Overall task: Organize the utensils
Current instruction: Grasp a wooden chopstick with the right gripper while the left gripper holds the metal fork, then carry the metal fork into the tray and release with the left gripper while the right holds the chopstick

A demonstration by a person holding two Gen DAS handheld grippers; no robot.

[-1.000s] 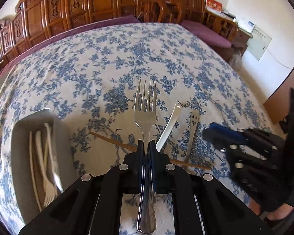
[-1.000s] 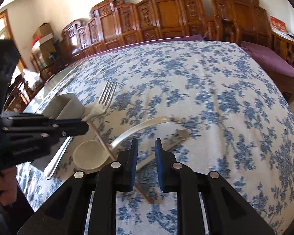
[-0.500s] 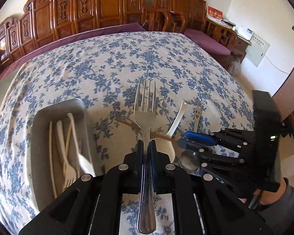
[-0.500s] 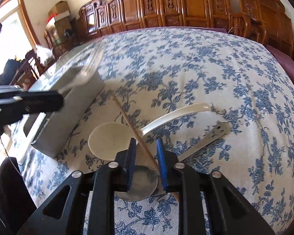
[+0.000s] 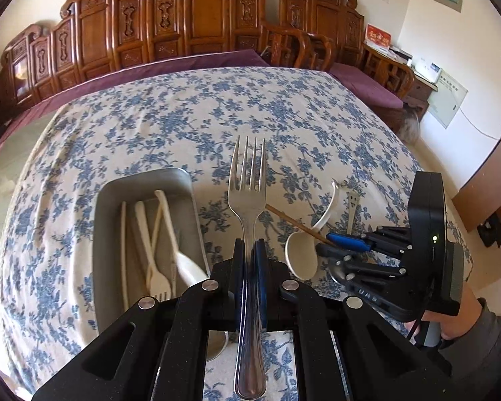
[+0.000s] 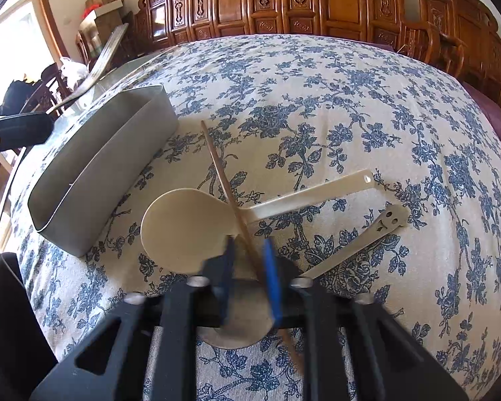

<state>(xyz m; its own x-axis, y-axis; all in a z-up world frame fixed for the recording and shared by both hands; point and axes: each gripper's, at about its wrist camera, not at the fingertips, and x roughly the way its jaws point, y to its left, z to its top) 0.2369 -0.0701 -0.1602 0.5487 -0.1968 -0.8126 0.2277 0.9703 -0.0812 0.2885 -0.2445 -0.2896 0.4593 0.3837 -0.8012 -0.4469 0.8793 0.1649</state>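
Note:
My left gripper (image 5: 250,250) is shut on a metal fork (image 5: 247,200), held above the table just right of the grey tray (image 5: 143,180); the tray holds several white plastic utensils (image 5: 157,244). My right gripper (image 6: 248,250) is open and low over the table, its fingers astride a wooden chopstick (image 6: 223,180) that lies across a cream ladle spoon (image 6: 187,227). A metal spoon with a smiley handle (image 6: 360,244) lies beneath, its bowl under the gripper. The fork (image 6: 97,67) and tray (image 6: 117,153) show at left in the right wrist view.
The table has a blue floral cloth (image 5: 217,117). Carved wooden chairs (image 5: 190,26) line the far side. The right gripper (image 5: 350,250) shows in the left wrist view beside the ladle spoon (image 5: 300,257), close to my left gripper. A purple-cushioned bench (image 5: 367,87) stands at the right.
My left gripper has carried the fork left toward the tray, which now sits nearer. My right gripper has dropped lower and forward so its fingers straddle the chopstick.

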